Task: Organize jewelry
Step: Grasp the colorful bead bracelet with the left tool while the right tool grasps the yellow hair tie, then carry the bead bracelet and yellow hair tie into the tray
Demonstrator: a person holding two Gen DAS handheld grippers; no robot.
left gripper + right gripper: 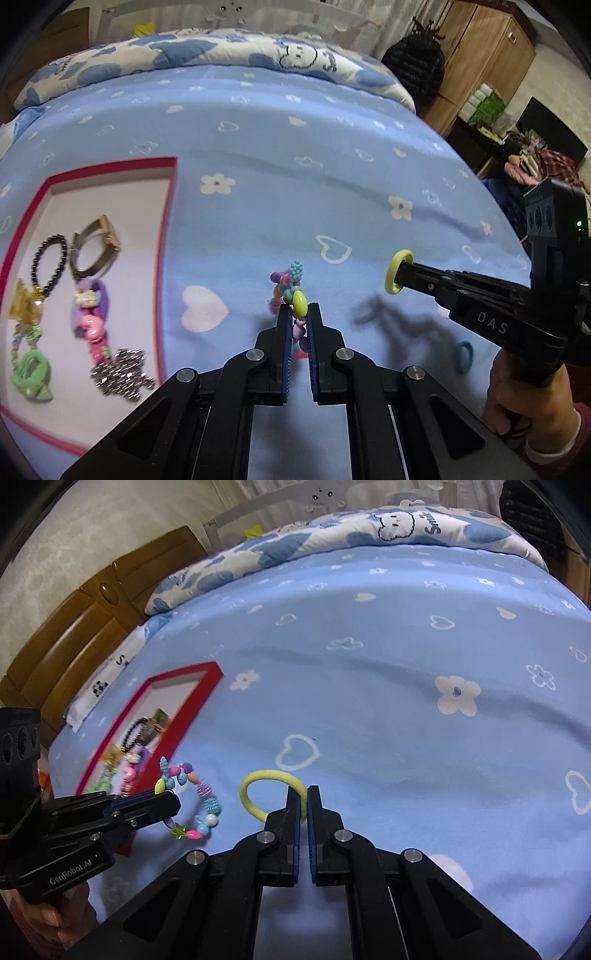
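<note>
My left gripper (298, 308) is shut on a colourful beaded bracelet (293, 291) and holds it above the blue bedsheet. The bracelet also shows in the right wrist view (205, 805), hanging from the left gripper (171, 801). My right gripper (304, 794) is shut on a yellow hair tie (258, 786), also seen in the left wrist view (395, 271) at the tip of the right gripper (400, 273). A red-rimmed tray (168, 236) lies to the left, also seen in the right wrist view (184, 716).
The tray holds a black bead bracelet (50, 258), a gold watch (94, 245), a pink and purple clip (92, 314), a silver chain (122, 373) and a green piece (31, 374). A blue hair tie (463, 356) lies on the sheet. A patterned quilt (221, 51) lies behind.
</note>
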